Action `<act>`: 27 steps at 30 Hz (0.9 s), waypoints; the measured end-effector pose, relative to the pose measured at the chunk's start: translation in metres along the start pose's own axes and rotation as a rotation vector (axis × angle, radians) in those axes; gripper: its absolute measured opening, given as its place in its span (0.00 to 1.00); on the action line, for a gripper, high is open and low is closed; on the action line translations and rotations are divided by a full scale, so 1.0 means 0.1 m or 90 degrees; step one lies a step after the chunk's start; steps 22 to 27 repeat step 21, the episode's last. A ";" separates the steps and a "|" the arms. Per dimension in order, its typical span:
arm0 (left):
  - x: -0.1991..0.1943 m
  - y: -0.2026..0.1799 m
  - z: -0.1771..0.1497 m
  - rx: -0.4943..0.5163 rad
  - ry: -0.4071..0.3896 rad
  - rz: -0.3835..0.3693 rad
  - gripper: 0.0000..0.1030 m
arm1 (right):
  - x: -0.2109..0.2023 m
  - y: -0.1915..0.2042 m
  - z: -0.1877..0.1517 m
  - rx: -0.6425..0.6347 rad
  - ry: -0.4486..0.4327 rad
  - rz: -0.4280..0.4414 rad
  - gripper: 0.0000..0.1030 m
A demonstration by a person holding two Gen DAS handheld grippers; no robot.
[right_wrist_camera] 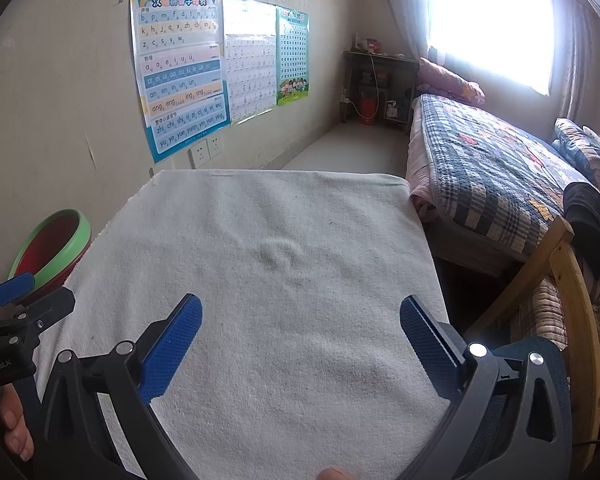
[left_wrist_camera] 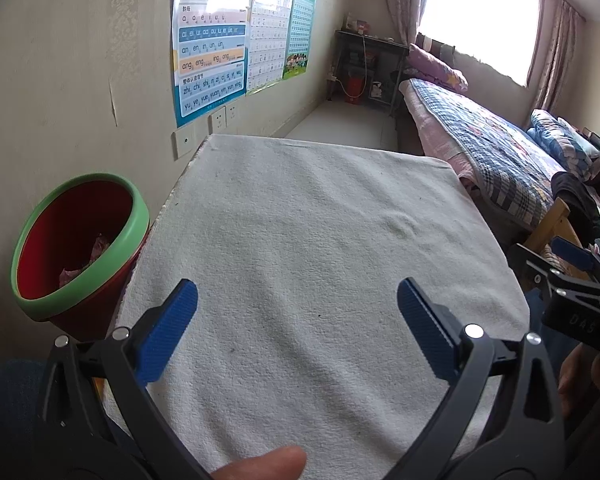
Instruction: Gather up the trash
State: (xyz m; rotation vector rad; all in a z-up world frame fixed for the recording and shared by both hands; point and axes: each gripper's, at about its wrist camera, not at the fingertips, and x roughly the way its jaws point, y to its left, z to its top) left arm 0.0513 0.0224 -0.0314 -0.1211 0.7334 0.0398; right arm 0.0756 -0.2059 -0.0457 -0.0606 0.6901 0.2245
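Left gripper [left_wrist_camera: 298,312] hangs over the near part of the bench [left_wrist_camera: 300,208] w/ blue pads spread wide, nothing btwn them; right gripper [right_wrist_camera: 300,328] same, wide apart & empty, over the bench's near-right area. Bench is covered by a white towel-like cloth [right_wrist_camera: 260,280], faint crease near its middle. Trash bin [left_wrist_camera: 80,240], red inside w/ green rim, sits at the bench's left edge against the wall, to the left of & beyond the left gripper, well apart from the right one. Trash [left_wrist_camera: 86,258] lies at the bin's bottom: pinkish crumpled bits, too small & shadowed to say what they are. In the right wrist view the bin [right_wrist_camera: 66,236] is partly cut off by the bench edge & the left gripper's body, its contents not visible. A fingertip [left_wrist_camera: 260,464] pokes in at the bottom of the left view. Bed [right_wrist_camera: 500,176] w/ plaid quilt stands right of the bench; posters [right_wrist_camera: 180,72] on the wall beyond; window glare washes out detail
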 end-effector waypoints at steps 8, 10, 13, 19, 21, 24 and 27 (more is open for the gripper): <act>0.00 -0.01 0.00 0.001 -0.001 0.000 0.95 | 0.01 0.00 -0.01 -0.003 0.003 0.001 0.93; -0.03 -0.01 0.00 0.001 -0.013 -0.007 0.95 | 0.01 0.00 -0.01 -0.003 0.003 0.001 0.93; -0.07 -0.06 0.00 0.018 -0.024 -0.017 0.95 | 0.01 0.00 0.00 -0.003 0.003 0.001 0.93; -0.02 -0.12 -0.01 0.037 -0.011 0.005 0.95 | 0.01 0.01 0.00 -0.002 0.003 0.000 0.93; -0.02 -0.10 -0.01 0.032 -0.009 0.007 0.95 | 0.01 0.00 -0.01 -0.002 0.004 0.000 0.93; -0.02 -0.10 -0.01 0.032 -0.009 0.007 0.95 | 0.01 0.00 -0.01 -0.002 0.004 0.000 0.93; -0.02 -0.10 -0.01 0.032 -0.009 0.007 0.95 | 0.01 0.00 -0.01 -0.002 0.004 0.000 0.93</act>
